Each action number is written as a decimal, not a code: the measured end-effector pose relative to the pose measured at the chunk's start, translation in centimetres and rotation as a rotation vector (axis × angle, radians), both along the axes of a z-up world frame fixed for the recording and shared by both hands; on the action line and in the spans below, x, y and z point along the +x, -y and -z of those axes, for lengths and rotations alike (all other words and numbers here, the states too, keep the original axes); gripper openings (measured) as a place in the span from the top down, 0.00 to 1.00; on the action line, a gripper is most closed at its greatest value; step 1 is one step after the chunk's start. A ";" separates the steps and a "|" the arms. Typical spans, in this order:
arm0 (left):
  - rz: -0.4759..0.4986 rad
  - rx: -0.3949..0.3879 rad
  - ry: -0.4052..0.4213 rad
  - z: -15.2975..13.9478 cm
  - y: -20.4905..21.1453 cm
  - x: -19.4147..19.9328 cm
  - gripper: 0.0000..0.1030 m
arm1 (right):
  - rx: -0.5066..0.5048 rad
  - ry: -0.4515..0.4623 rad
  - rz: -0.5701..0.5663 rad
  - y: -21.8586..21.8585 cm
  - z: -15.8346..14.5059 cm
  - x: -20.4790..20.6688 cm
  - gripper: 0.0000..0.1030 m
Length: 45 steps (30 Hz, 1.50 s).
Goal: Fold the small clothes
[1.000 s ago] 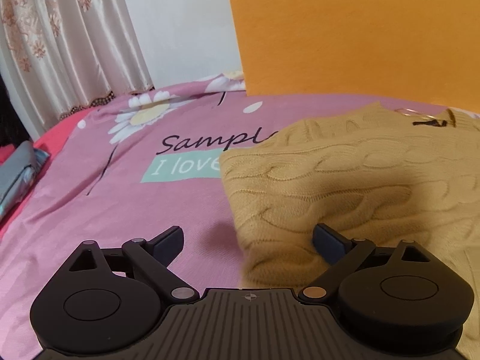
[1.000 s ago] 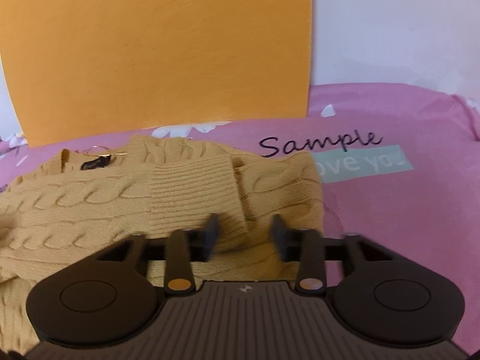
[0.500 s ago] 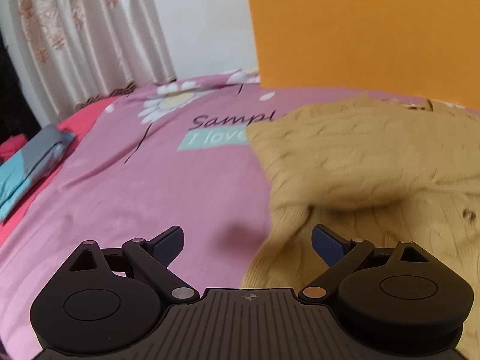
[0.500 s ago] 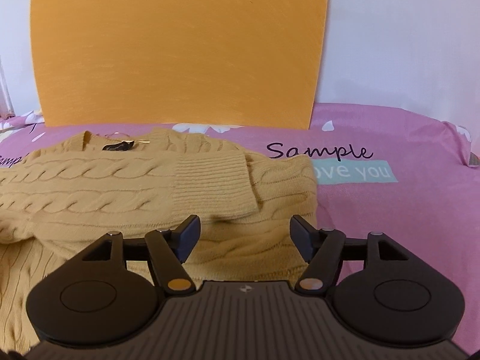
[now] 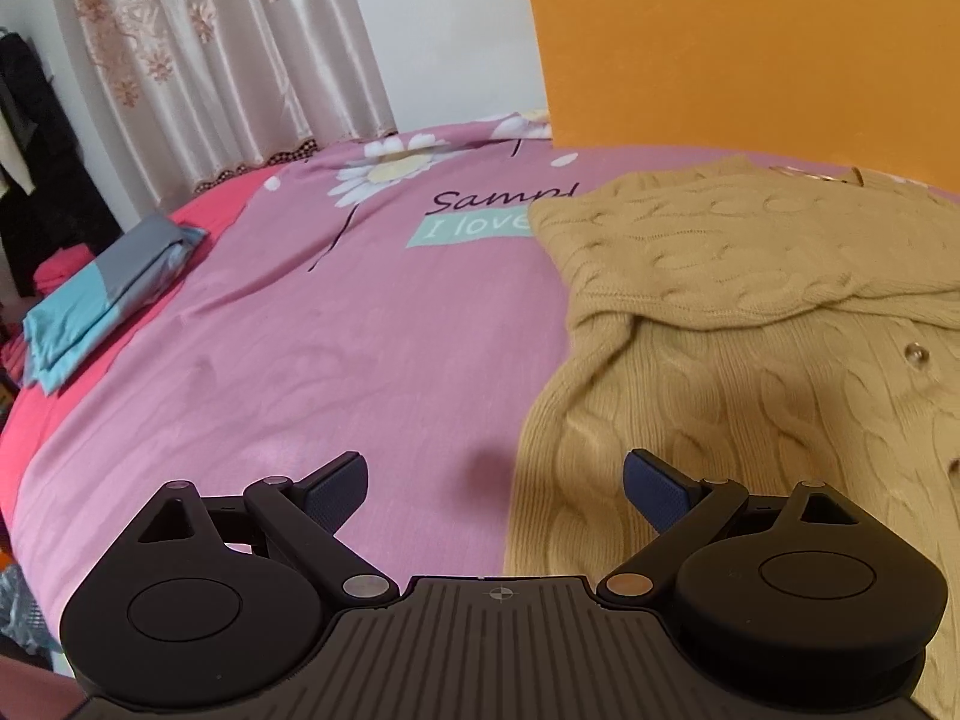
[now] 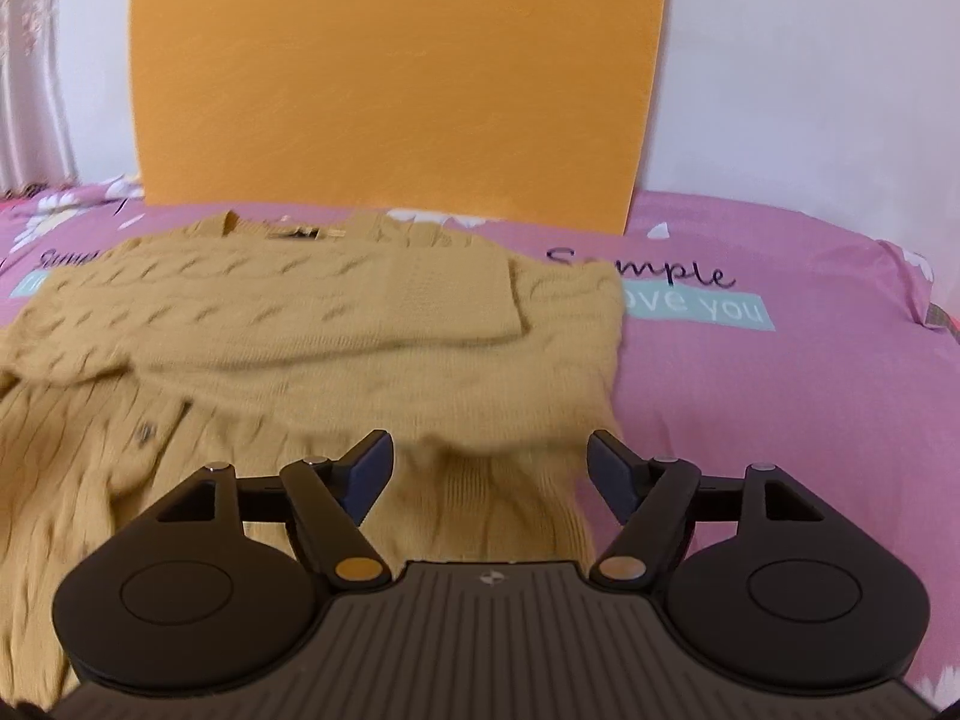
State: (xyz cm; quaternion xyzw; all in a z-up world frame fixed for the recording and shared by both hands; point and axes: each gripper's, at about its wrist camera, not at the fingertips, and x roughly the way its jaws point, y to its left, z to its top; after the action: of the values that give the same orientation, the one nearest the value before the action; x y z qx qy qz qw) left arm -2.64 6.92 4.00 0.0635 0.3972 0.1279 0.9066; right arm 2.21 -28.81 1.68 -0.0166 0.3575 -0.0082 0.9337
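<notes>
Left hand-held gripper (image 5: 495,480): jaws spread wide, nothing held; left edge of yellow cable-knit cardigan (image 5: 750,312) lies beneath gap, right pad over knit, left pad over pink bedsheet (image 5: 312,330).
Right hand-held gripper (image 6: 490,471): jaws have just been opening, now wide, gripping nothing; cardigan's right edge lies below and ahead.
Cardigan flat on bed, sleeve (image 6: 288,294) folded across chest ahead of right gripper.
Orange board (image 6: 396,78) upright beyond cardigan.
Folded grey-blue cloth (image 5: 102,294) far left of left gripper.
</notes>
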 end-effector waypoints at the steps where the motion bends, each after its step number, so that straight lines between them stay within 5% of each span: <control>1: -0.002 0.002 0.001 0.0 0.0 -0.4 0.00 | -0.001 -0.006 -0.004 0.1 0.2 -0.6 0.26; 20: 0.046 -0.008 -0.051 0.9 -0.8 -7.0 0.00 | 0.087 -0.086 -0.079 1.6 1.2 -9.3 0.23; 28: 0.039 -0.103 -0.104 2.7 -3.1 -9.1 0.00 | -0.107 -0.080 -0.144 -0.3 1.7 -11.2 0.21; 45: 0.011 -0.135 -0.111 2.5 -3.4 -9.7 0.00 | -0.175 -0.062 -0.182 -2.5 2.0 -11.0 0.21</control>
State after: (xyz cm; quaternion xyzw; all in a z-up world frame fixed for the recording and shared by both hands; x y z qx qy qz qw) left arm -12.34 10.34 1.48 0.0116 0.4543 0.0921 0.8860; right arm -8.77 -26.33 -0.31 -0.1308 0.3809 0.0461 0.9141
